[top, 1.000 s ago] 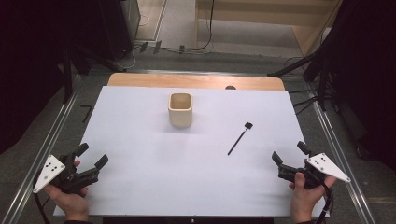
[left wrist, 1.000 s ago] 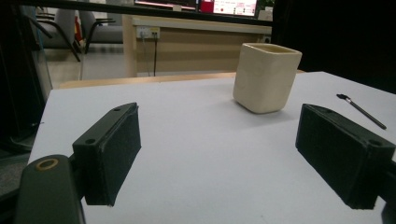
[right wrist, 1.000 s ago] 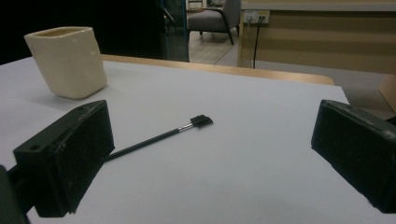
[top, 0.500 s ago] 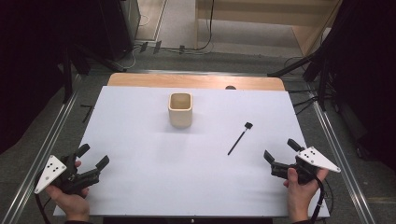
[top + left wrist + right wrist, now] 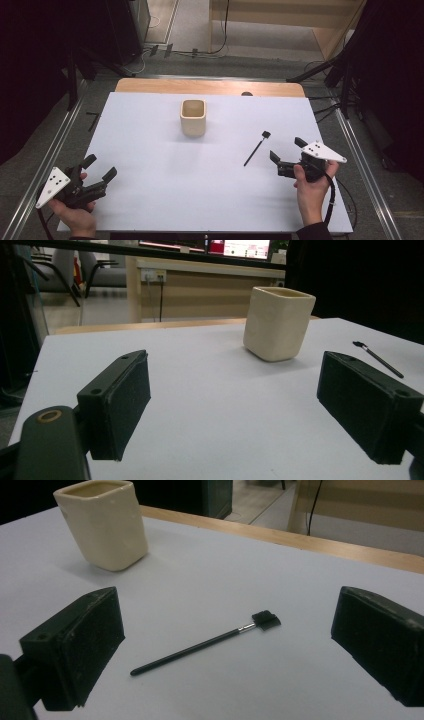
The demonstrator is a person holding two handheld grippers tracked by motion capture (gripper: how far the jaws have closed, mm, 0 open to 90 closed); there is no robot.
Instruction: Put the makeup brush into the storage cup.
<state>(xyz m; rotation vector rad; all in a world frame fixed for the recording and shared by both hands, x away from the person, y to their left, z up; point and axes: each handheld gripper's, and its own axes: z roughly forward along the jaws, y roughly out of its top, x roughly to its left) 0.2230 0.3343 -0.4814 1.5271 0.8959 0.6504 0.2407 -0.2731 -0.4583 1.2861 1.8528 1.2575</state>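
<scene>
A cream square cup [image 5: 193, 117] [image 5: 278, 323] [image 5: 103, 523] stands upright at the middle back of the white table [image 5: 150, 150]. A thin black brush [image 5: 256, 148] [image 5: 205, 643] [image 5: 377, 358] with a small black head lies flat to the cup's right. My right gripper [image 5: 286, 149] [image 5: 225, 655] is open, just right of the brush and facing it, with the brush lying ahead between the jaws, apart from them. At the front left corner my left gripper [image 5: 99, 168] [image 5: 235, 410] is open and holds nothing, pointed toward the cup.
A wooden strip [image 5: 210, 86] borders the table's far edge. Metal rails [image 5: 65, 130] run along both sides. Cables and dark stands [image 5: 325, 70] lie on the floor beyond the table.
My right gripper has moved forward and left toward the brush, staying open. The left gripper has held still.
</scene>
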